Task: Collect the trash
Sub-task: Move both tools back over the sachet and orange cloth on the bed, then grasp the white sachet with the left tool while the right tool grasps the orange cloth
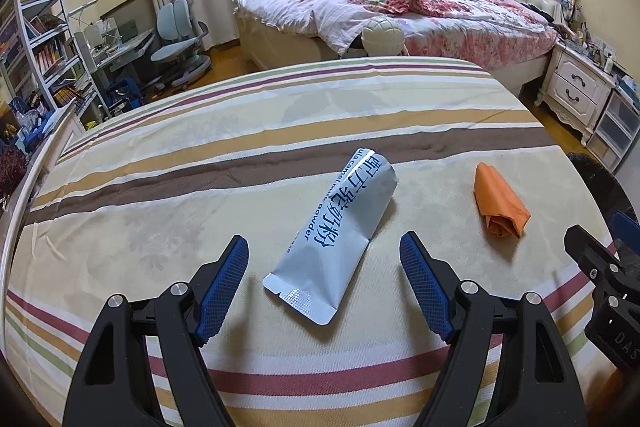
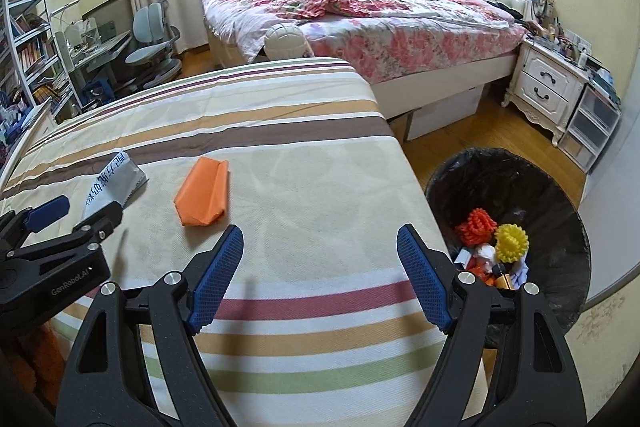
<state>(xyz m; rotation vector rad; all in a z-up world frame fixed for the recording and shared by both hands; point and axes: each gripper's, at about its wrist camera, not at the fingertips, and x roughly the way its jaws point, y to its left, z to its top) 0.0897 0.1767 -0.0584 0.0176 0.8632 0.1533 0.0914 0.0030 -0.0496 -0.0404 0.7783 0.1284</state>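
Note:
A silver powder sachet (image 1: 340, 231) with blue print lies on the striped tablecloth (image 1: 160, 219), its near end between the open fingers of my left gripper (image 1: 324, 247), untouched. To its right lies a folded orange paper (image 1: 498, 205). In the right wrist view the orange paper (image 2: 204, 195) sits ahead and to the left of my right gripper (image 2: 320, 239), which stands open with only cloth between its fingers. The sachet (image 2: 112, 181) shows at the left behind the left gripper (image 2: 76, 209). The right gripper (image 1: 580, 243) enters the left wrist view at the right edge.
A bin with a black liner (image 2: 516, 187) stands on the wooden floor right of the table and holds orange and yellow spiky balls and other scraps. Beyond are a bed with a floral quilt (image 2: 360, 15), a white nightstand (image 2: 548, 87), a desk chair (image 1: 180, 35) and bookshelves (image 1: 40, 39).

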